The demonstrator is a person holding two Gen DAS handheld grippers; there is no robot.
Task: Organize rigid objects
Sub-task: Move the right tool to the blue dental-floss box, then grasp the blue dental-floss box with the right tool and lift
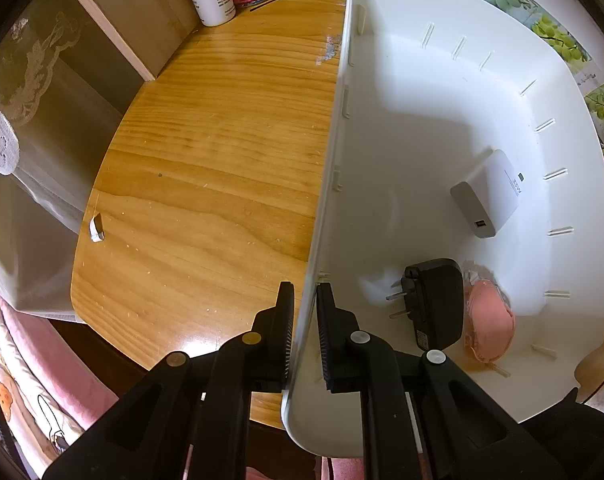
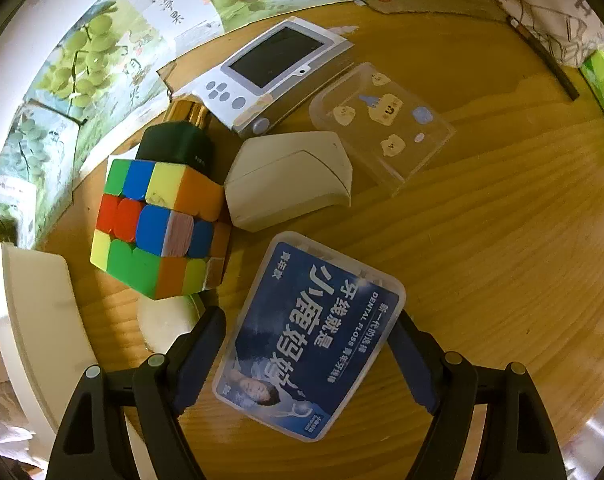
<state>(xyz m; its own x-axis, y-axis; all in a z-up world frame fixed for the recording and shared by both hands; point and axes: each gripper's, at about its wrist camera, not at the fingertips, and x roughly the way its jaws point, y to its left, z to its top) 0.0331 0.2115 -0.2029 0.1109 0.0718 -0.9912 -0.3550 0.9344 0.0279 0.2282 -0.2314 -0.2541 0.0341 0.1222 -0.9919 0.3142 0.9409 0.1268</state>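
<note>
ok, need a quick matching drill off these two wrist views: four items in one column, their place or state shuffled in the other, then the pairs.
Items
1. white charger
2. dental floss box
3. Rubik's cube
4. white bin

Place or state
A. its wall sits clamped in the left tool
B. on the wooden table, against a dark green bottle
C. lying inside the bin, near a black plug adapter
D. flat on the table between the open fingers of the right tool

Pairs: 1-C, 2-D, 3-B, 4-A
</note>
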